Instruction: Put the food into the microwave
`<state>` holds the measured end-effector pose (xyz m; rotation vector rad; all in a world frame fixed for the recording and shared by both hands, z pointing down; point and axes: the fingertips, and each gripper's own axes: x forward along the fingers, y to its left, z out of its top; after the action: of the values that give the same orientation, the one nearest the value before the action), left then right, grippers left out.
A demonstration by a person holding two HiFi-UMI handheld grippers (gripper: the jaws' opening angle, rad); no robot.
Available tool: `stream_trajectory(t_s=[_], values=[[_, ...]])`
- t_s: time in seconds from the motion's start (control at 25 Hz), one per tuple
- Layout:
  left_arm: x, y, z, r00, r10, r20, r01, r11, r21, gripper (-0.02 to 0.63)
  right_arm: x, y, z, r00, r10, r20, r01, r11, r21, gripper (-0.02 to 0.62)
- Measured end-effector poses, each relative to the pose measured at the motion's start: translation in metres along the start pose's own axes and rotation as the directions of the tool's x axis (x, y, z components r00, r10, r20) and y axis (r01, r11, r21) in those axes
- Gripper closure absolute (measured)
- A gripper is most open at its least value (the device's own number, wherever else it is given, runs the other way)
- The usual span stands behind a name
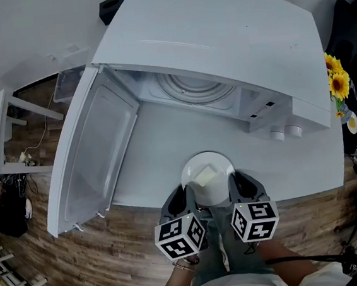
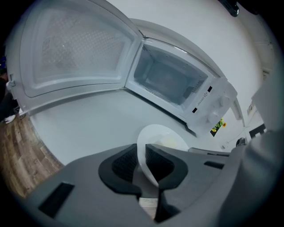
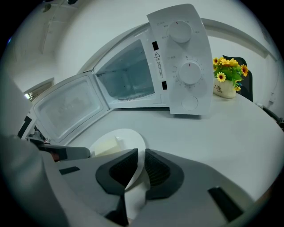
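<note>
Left gripper (image 1: 185,199) and right gripper (image 1: 235,189) fingers grasped the plate (image 1: 197,165) rim; the next move called for level insertion into the microwave (image 1: 218,40).

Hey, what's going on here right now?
A person grips a white bowl by its rim with both grippers, the left gripper on one side and the right gripper on the other. A pale block of food lies in it. The bowl is at the table's near edge, in front of the microwave, whose door stands wide open. The food is not inside yet.
</note>
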<state>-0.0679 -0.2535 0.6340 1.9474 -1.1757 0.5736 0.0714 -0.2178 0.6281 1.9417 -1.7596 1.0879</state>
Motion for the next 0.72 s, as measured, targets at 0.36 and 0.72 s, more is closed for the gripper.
stream_trajectory(t_s=[0.36, 0.72], values=[[-0.008, -0.004, 0.020, 0.999, -0.005, 0.044, 0.006, 1.000, -0.013, 0.546, -0.005, 0.007, 0.021, 0.999, 0.004, 0.045, -0.003, 1.000, -0.025, 0.534], [-0.022, -0.008, 0.055, 0.995, -0.010, 0.102, 0.011, 1.000, -0.007, 0.546, -0.013, 0.022, 0.055, 0.995, 0.026, 0.101, -0.023, 0.999, -0.029, 0.534]])
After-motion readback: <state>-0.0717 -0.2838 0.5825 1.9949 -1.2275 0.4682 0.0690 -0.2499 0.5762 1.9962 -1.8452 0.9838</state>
